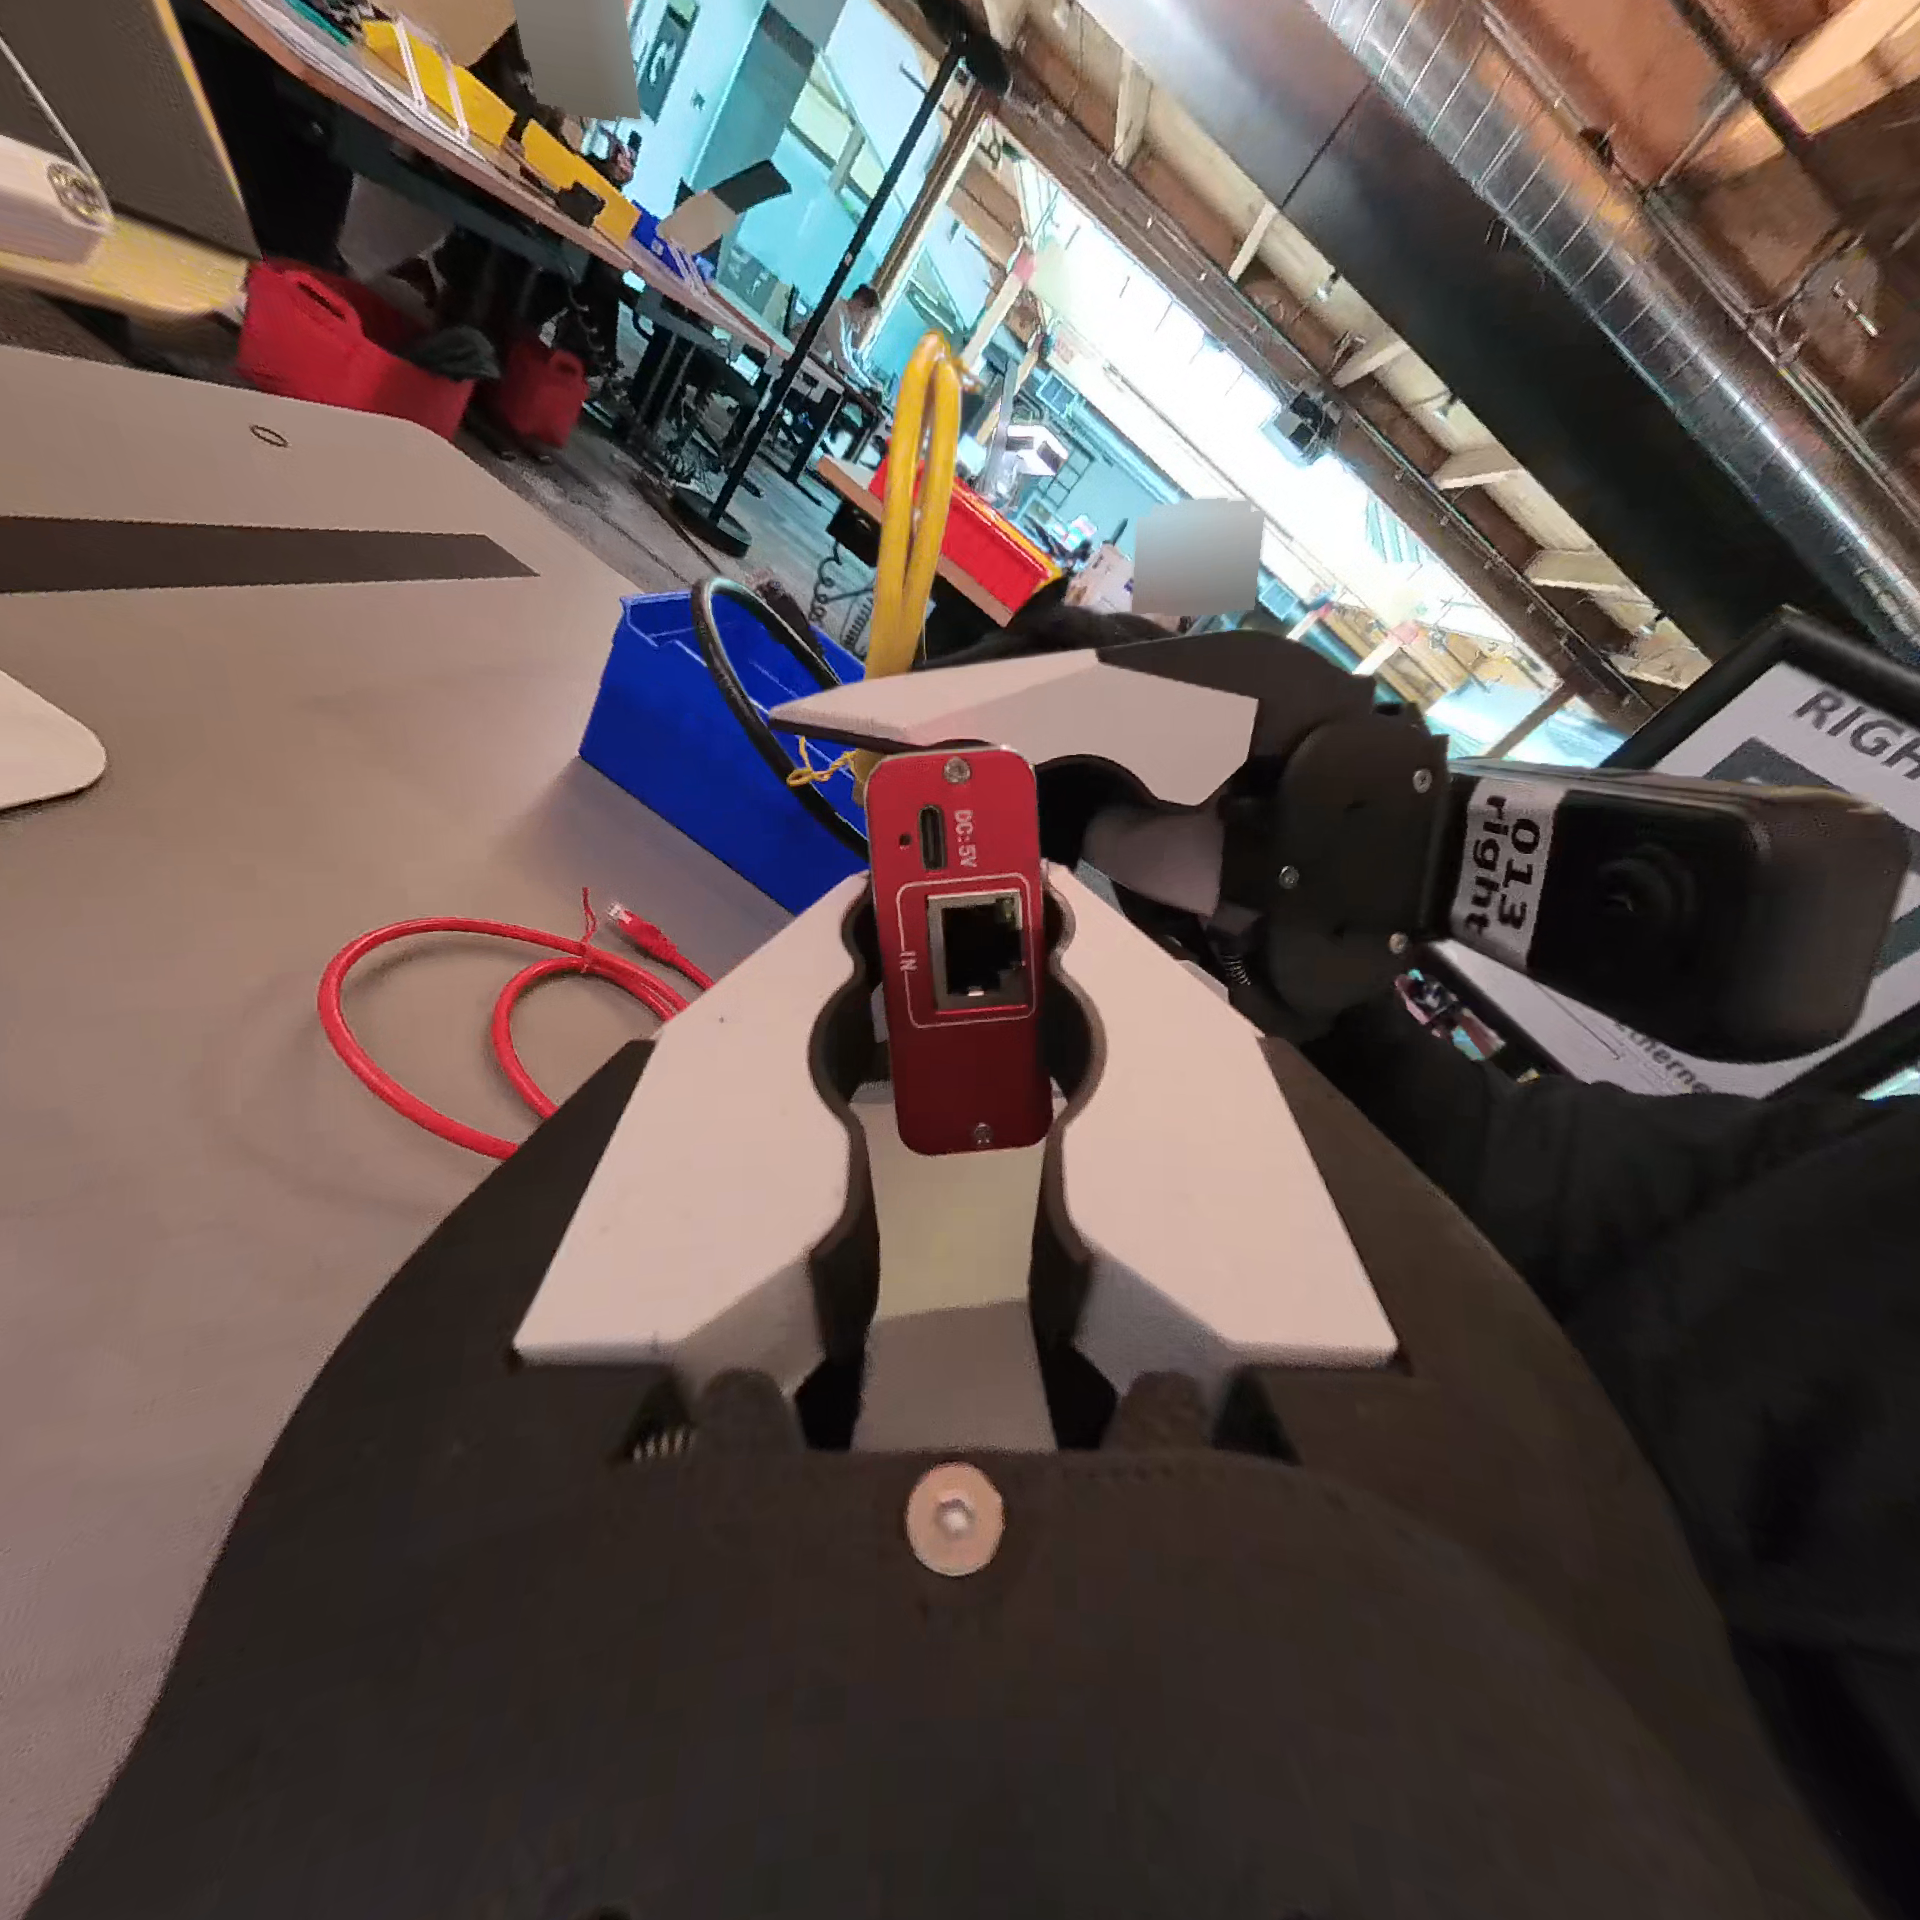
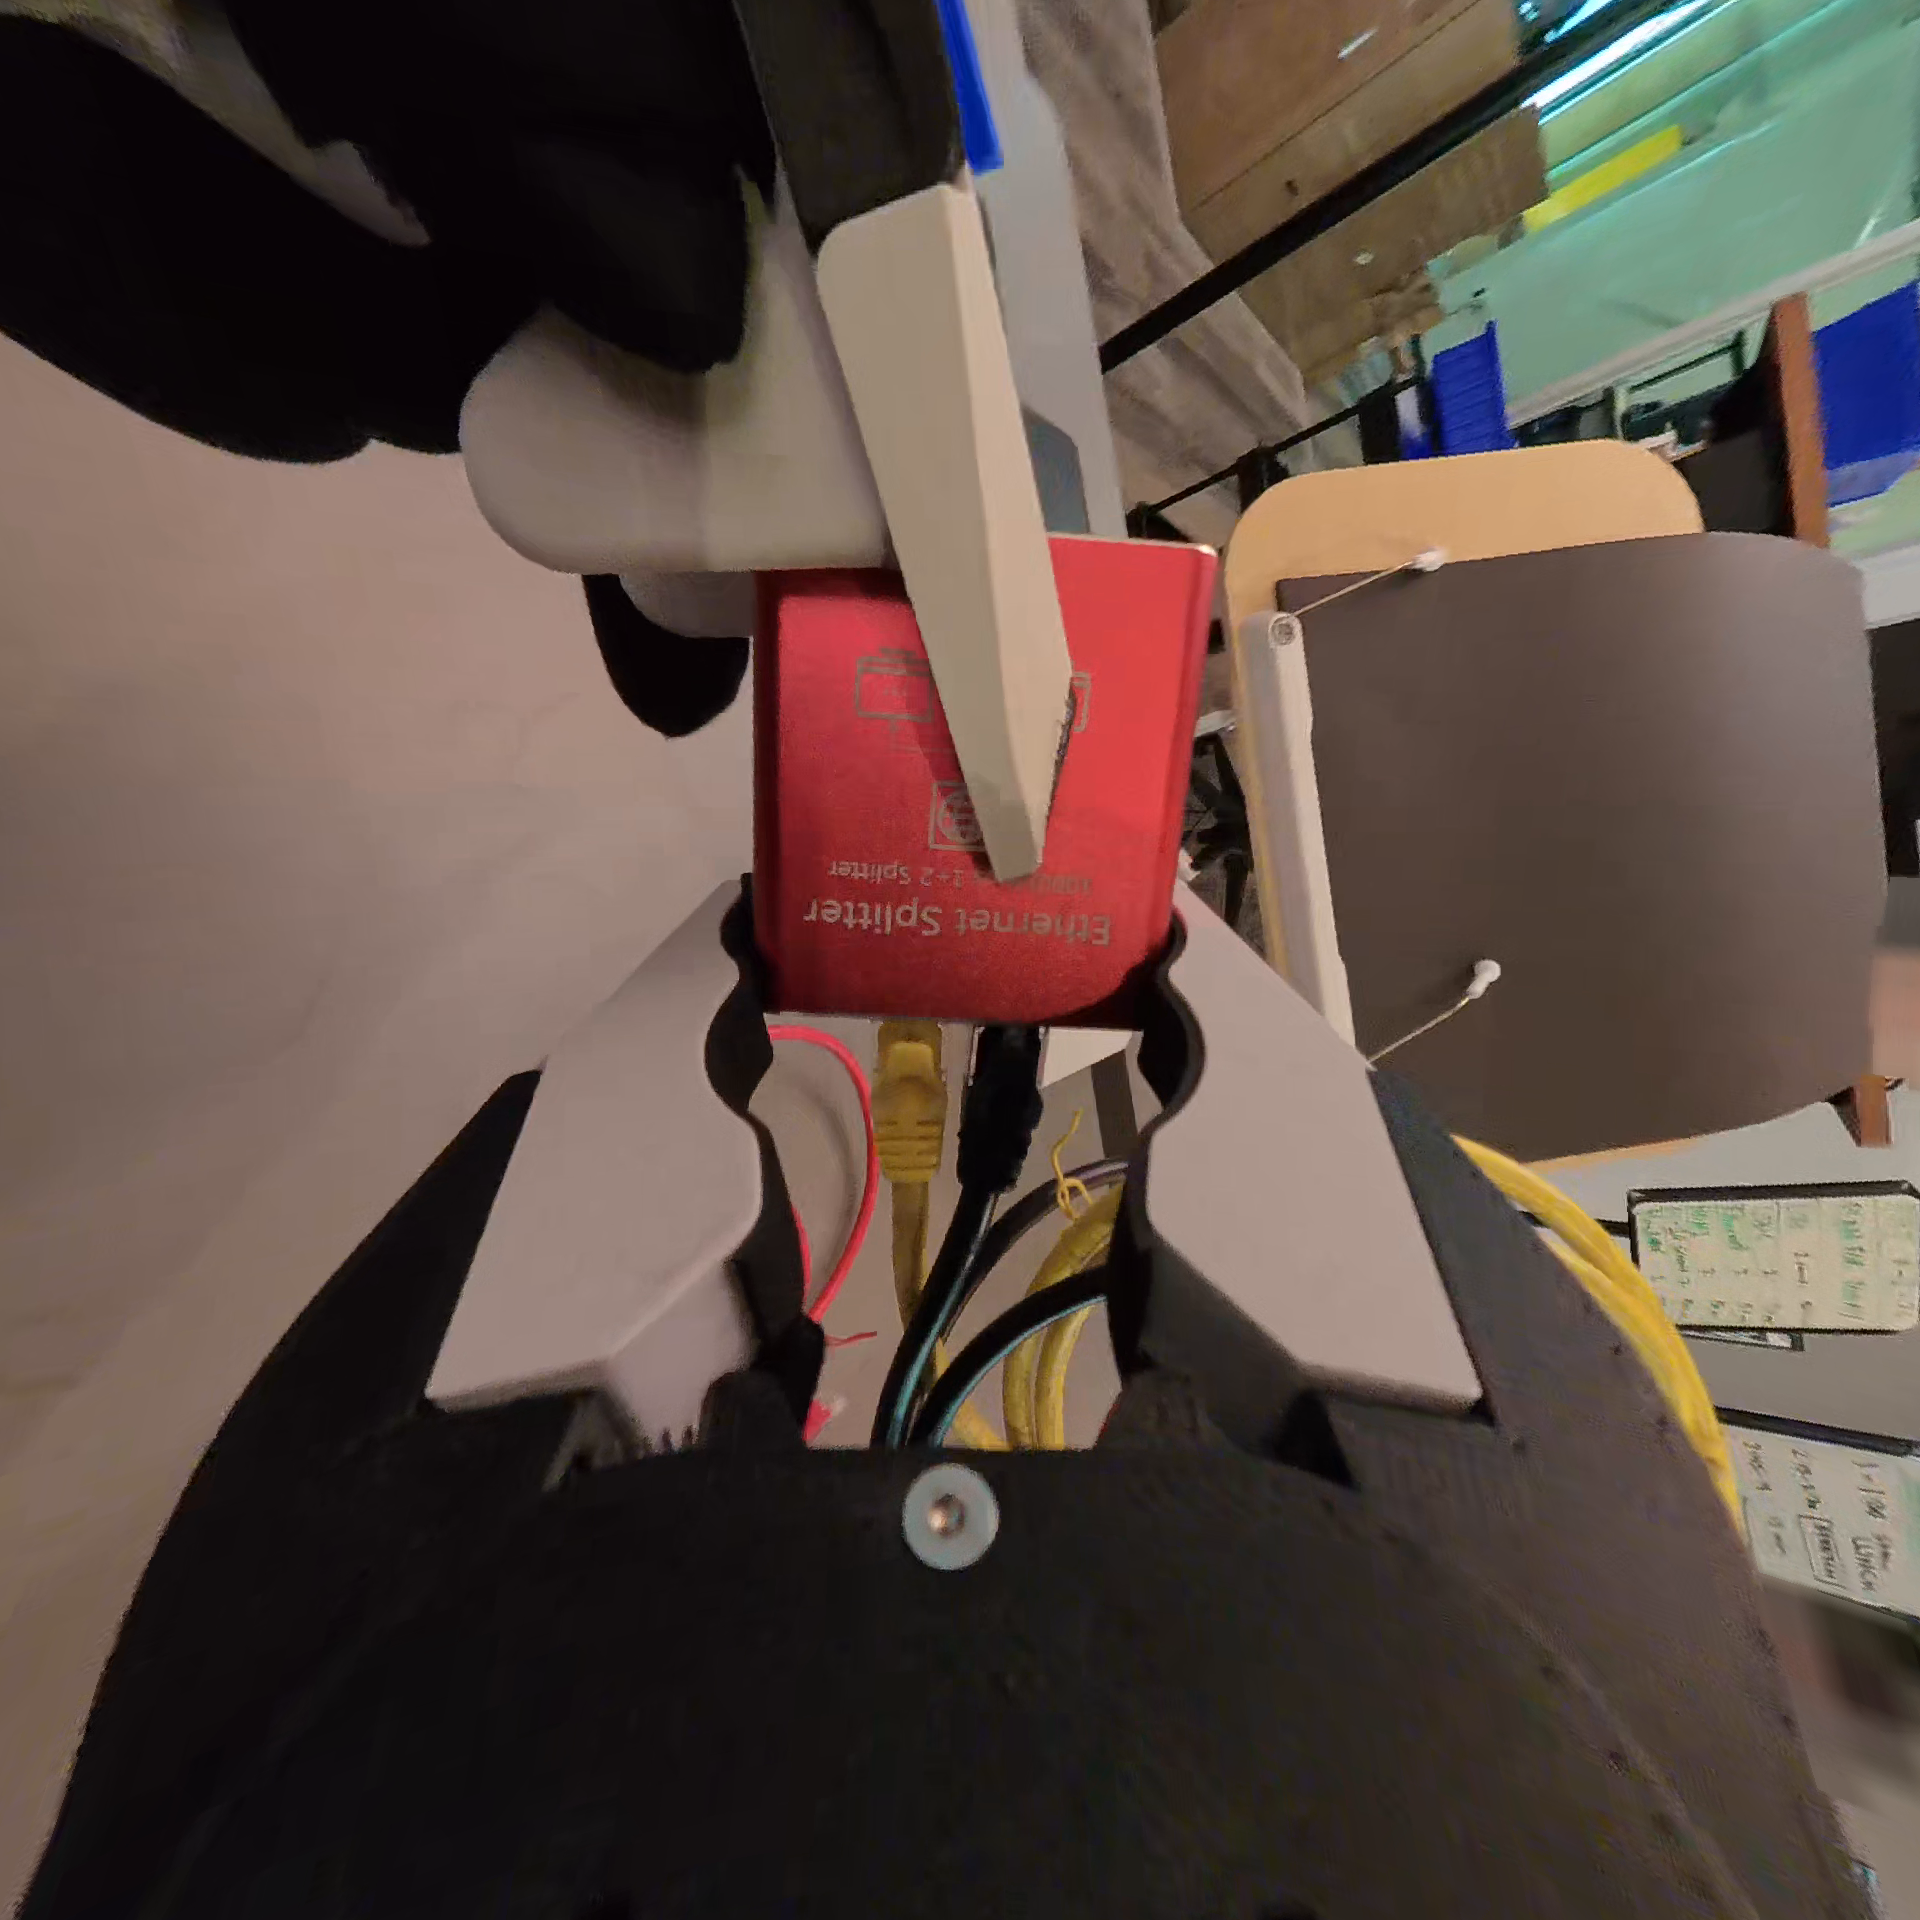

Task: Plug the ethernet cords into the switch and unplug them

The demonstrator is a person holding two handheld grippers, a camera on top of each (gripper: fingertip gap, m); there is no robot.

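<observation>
Switch [image 1: 961,951] sits clamped between left tool [image 1: 961,997] and right tool [image 2: 951,966], yellow cord [image 2: 907,1122] and black cord [image 2: 997,1117] plugged in; next, likely plugging red cord [image 1: 457,997], lying beside it on tabletop [image 1: 260,779].

A grey table [image 1: 312,748] carries a coiled red cable [image 1: 436,1018] and apparently a blue bin [image 1: 686,748]

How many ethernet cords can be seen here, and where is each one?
3. The yellow cord and the black cord are plugged into the red switch. The red cord lies loose on the table. Others may be hidden.
</observation>
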